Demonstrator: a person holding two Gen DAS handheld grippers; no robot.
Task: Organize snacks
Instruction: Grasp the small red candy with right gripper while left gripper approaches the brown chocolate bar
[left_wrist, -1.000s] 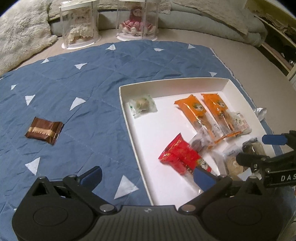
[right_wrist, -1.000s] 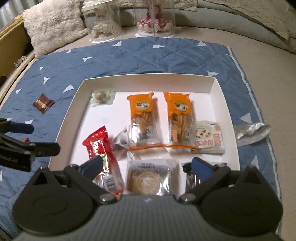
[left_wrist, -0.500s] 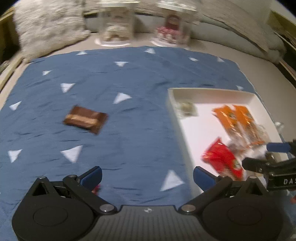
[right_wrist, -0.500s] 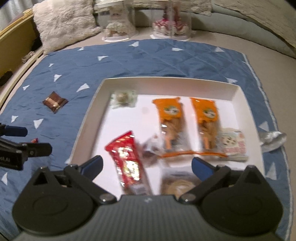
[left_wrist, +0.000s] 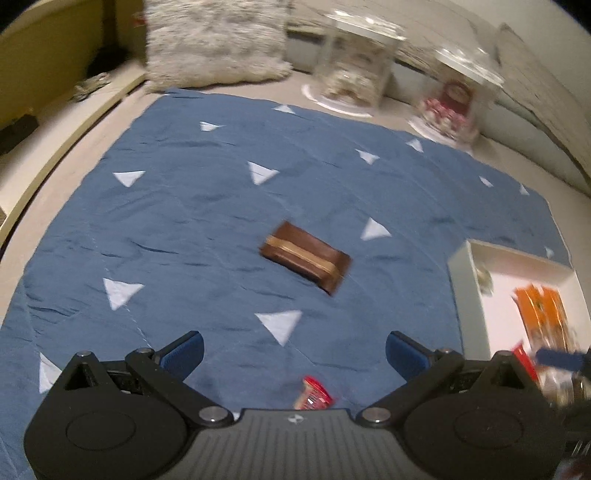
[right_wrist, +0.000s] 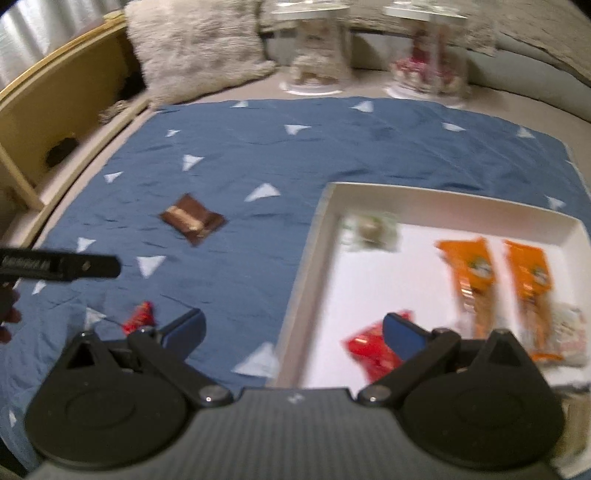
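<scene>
On the blue quilted cloth with white triangles, a flat brown rectangular snack packet with a tan stripe lies alone, well apart from the tray; in the left wrist view its long axis runs from upper left to lower right, the stripe along it. Just ahead of the left claw, whose blue-padded fingers stand wide apart and hold nothing, lies a small red wrapped candy, partly hidden by the claw's body. To the right sits the white shallow cardboard tray, holding two orange packets side by side with long axes pointing away from the camera, a red packet, and a blurred pale wrapped sweet. The right claw hangs over the tray's left edge, fingers spread, empty.
</scene>
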